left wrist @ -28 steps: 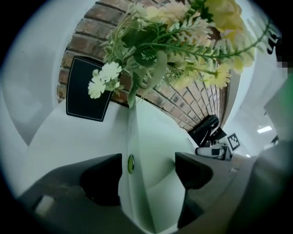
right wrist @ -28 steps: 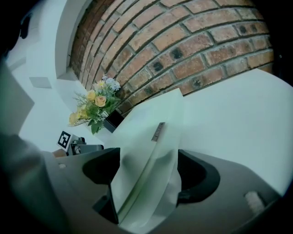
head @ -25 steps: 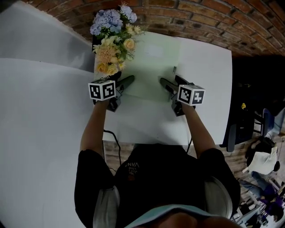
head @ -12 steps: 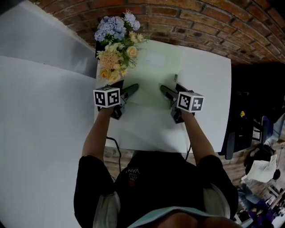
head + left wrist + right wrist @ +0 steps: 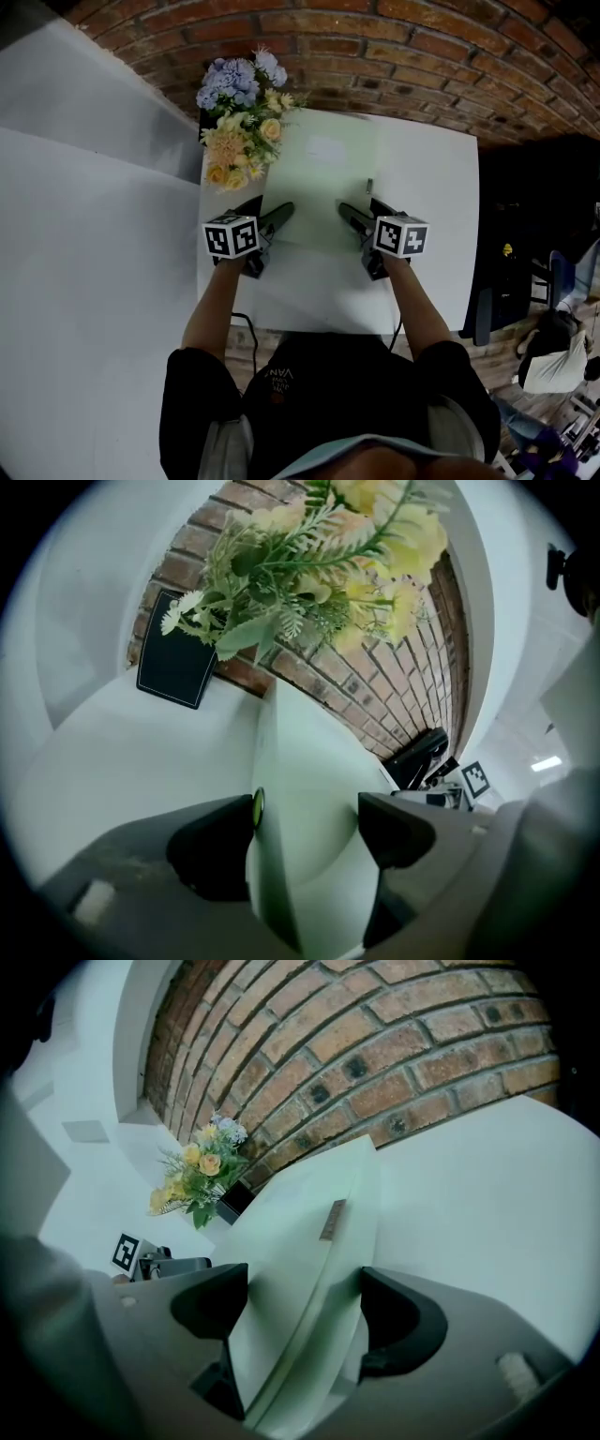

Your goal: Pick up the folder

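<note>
A pale green folder [image 5: 323, 159] lies on the white table [image 5: 431, 187], with a small dark clip [image 5: 369, 185] near its right edge. My left gripper [image 5: 274, 216] sits at the folder's left edge and my right gripper [image 5: 356, 214] at its right edge, both near the front. In the left gripper view the jaws of the left gripper [image 5: 305, 822] stand wide apart with the folder's [image 5: 309, 789] edge running between them. The right gripper [image 5: 305, 1302] is also open, straddling the folder's [image 5: 300, 1232] right edge below the clip [image 5: 332, 1220].
A bouquet of yellow and blue flowers [image 5: 239, 112] in a black holder [image 5: 175, 652] stands at the table's far left corner, close to the left gripper. A brick wall [image 5: 375, 47] runs behind the table. A black chair [image 5: 487, 281] stands off the right edge.
The head view has shifted, so the table sits lower in the frame. Both grippers keep about the same places at the folder's two sides.
</note>
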Motion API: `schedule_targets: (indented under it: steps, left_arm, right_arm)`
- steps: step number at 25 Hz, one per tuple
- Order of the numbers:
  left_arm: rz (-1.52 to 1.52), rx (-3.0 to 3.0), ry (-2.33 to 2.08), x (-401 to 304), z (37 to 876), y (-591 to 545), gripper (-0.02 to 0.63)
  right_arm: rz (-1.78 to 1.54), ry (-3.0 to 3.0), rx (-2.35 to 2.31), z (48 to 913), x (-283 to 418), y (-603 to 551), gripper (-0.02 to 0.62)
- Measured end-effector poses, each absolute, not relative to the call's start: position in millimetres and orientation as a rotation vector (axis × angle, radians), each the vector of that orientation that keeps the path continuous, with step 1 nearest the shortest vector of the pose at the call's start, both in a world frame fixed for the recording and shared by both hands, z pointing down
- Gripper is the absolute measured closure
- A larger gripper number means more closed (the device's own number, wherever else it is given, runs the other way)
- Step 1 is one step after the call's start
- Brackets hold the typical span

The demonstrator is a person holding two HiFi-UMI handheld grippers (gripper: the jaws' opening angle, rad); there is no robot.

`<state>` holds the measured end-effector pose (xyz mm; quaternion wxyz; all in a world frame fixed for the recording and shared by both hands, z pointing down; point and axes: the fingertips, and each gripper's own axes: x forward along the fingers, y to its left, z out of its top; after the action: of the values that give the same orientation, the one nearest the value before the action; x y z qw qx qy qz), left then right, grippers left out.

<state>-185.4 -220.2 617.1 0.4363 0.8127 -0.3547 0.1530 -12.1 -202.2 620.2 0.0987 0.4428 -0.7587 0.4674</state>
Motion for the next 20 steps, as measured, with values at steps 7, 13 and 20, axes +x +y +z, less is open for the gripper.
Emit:
schedule_targets:
  steps: [7, 13, 20]
  left_arm:
    - [0.433, 2.083, -0.894, -173.8, 612.1, -200.2, 0.252]
    - [0.408, 2.105, -0.907, -159.7, 603.8, -188.2, 0.253]
    - [0.345, 2.137, -0.927, -139.4, 589.8, -175.4, 0.253]
  right_arm:
    - [1.316, -2.264, 1.275, 617.5, -2.0, -184.1, 0.232]
    - [1.249, -2.289, 1.28, 606.5, 12.6, -175.3, 0.232]
    - [1.174, -2.324, 1.317, 586.9, 34.6, -165.1, 0.232]
